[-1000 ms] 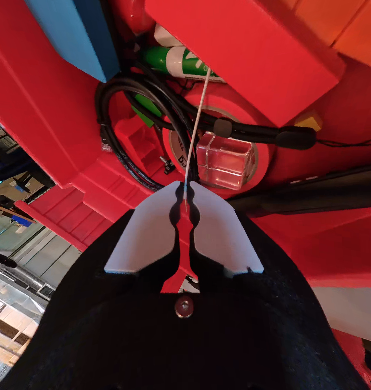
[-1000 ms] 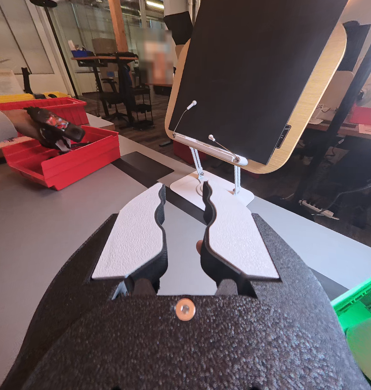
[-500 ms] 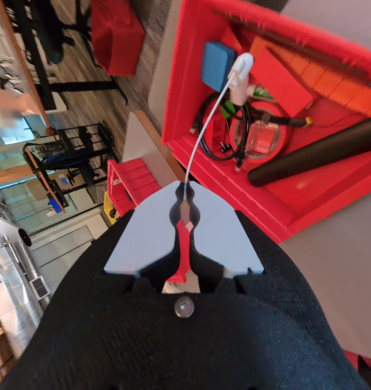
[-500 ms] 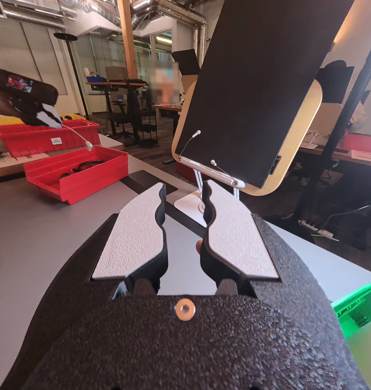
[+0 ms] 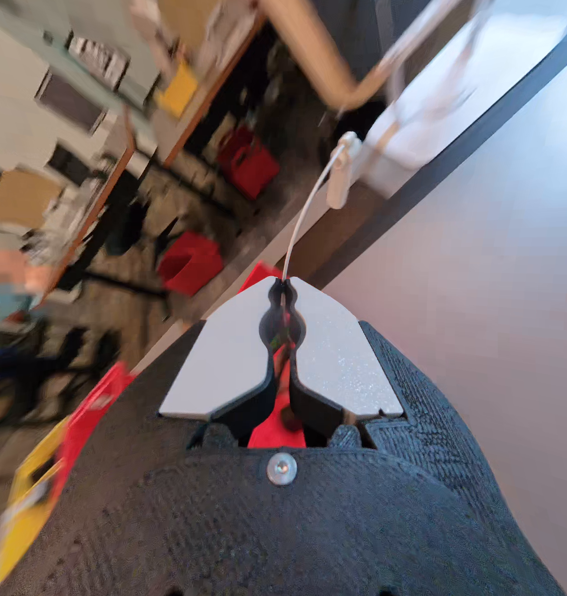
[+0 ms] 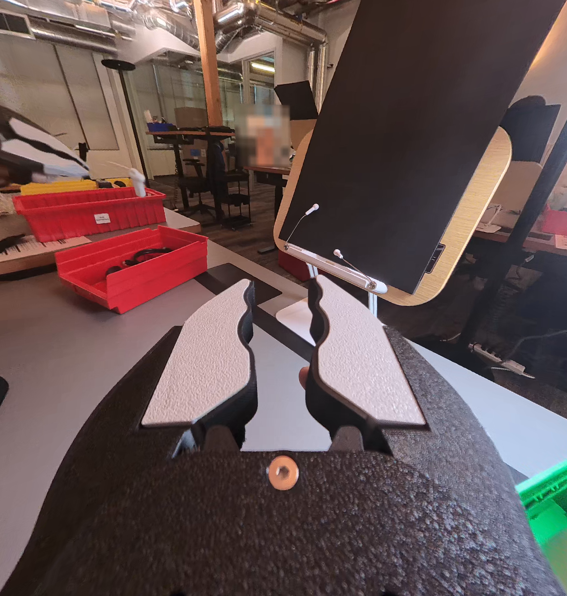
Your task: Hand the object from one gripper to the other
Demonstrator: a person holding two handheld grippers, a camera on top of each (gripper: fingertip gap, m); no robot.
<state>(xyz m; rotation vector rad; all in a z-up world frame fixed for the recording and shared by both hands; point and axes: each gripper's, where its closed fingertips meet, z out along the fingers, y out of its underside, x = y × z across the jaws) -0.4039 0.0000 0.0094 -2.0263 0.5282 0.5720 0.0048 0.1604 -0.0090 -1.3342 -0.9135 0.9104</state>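
My left gripper (image 5: 283,282) is shut on a thin white cable (image 5: 303,222) that ends in a small white plug (image 5: 342,171), held in the air above the grey table (image 5: 469,258). In the right wrist view the left gripper (image 6: 82,171) is high at the far left, with the white plug (image 6: 137,182) hanging off its tip above the red bins. My right gripper (image 6: 280,287) is open and empty, low over the table and pointing at the black board on a white stand (image 6: 404,145).
A red bin (image 6: 130,261) with black cables sits on the table left of my right gripper. A longer red bin (image 6: 88,209) and a yellow one (image 6: 62,185) stand behind it. A green bin (image 6: 553,493) is at the right edge. The left gripper's tips are roughly 45 centimeters from the right gripper's.
My left gripper has lifted the white cable out of the red bin and swung it up and away, now pointing across the table. The right gripper has stayed open and tilted up slightly.
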